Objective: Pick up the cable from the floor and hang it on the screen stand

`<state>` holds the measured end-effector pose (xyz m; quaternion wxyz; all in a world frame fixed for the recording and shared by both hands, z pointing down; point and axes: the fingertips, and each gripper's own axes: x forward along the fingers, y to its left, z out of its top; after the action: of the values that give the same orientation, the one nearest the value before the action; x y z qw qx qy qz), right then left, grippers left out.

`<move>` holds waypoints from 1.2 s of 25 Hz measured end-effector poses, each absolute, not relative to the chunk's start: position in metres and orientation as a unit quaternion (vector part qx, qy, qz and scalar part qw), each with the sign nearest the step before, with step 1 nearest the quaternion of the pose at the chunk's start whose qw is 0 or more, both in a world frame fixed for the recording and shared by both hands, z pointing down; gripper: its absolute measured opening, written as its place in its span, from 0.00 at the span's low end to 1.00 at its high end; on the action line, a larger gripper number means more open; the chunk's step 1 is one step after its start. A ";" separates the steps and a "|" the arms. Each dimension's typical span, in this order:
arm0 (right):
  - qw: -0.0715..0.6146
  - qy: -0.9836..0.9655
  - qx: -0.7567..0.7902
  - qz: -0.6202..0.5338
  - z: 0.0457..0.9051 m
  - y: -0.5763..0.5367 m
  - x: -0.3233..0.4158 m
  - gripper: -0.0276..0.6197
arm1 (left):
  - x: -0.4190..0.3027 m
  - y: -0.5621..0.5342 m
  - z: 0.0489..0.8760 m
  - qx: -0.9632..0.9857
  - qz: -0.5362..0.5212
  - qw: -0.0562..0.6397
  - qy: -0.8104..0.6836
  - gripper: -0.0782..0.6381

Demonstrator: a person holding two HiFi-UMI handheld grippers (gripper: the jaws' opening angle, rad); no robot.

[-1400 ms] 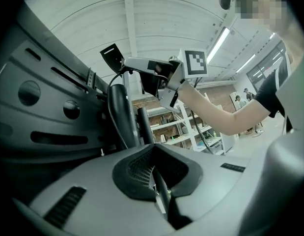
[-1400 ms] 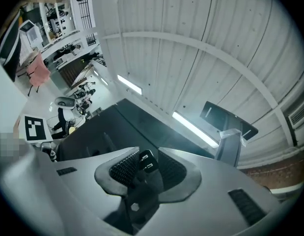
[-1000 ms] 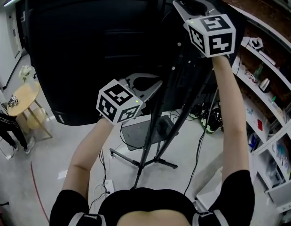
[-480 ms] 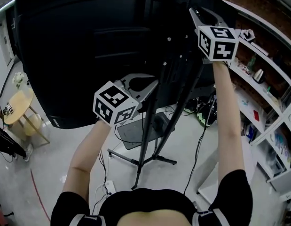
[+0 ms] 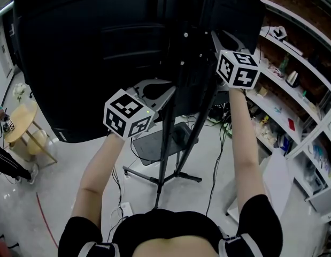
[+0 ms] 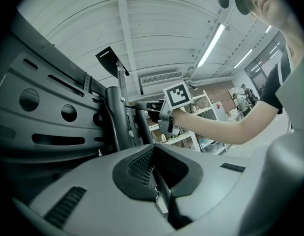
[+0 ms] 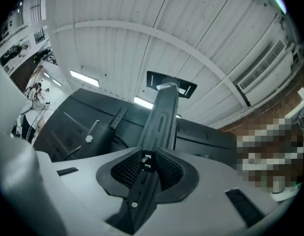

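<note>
Pale workroom floor (image 5: pixel 63 191) is lying far below, with shelves (image 5: pixel 293 106) at the right and a large black screen (image 5: pixel 90 52) filling the background on its screen stand (image 5: pixel 168 133). Both grippers are being held up at the stand's upright, behind the screen. The left gripper (image 6: pixel 152 151) is pointing level with its jaws pressed together and nothing visible between the pads. The right gripper (image 7: pixel 148 159) is tilting slightly upward. Its jaws have just been closing and are standing partly apart, gripping nothing; the stand's upright is lining up beyond the gap, and no cable is showing between them. A thin black cable (image 5: pixel 224 149) is trailing from gripper height down to the floor, right of the stand's feet; whether it is resting on the stand cannot be told. By this evidence the pick-up is looking finished and the hanging is done or nearly so, leaving only a check of the cable's seat and the drawing clear of both grippers.
</note>
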<state>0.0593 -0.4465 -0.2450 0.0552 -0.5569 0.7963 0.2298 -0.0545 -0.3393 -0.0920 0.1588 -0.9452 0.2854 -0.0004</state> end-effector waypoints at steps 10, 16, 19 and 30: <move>0.092 0.826 -0.535 0.151 -0.184 -0.445 0.043 0.20 | -0.056 -0.335 -0.081 -0.946 0.002 0.150 0.286 0.12; 0.097 0.841 -0.515 0.139 -0.170 -0.437 0.025 0.20 | -0.052 -0.327 -0.073 -0.951 0.021 0.135 0.277 0.12; 0.094 0.845 -0.508 0.134 -0.161 -0.433 0.014 0.21 | -0.051 -0.325 -0.069 -0.952 0.027 0.128 0.276 0.12; 0.148 0.833 -0.514 0.142 -0.164 -0.415 0.020 0.23 | -0.054 -0.316 -0.054 -0.955 0.038 0.106 0.276 0.12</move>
<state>0.0197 -0.4147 -0.1637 0.1479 -0.5144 0.8327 0.1418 -0.0544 -0.3159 -0.0545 0.1060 -0.9546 0.2757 0.0380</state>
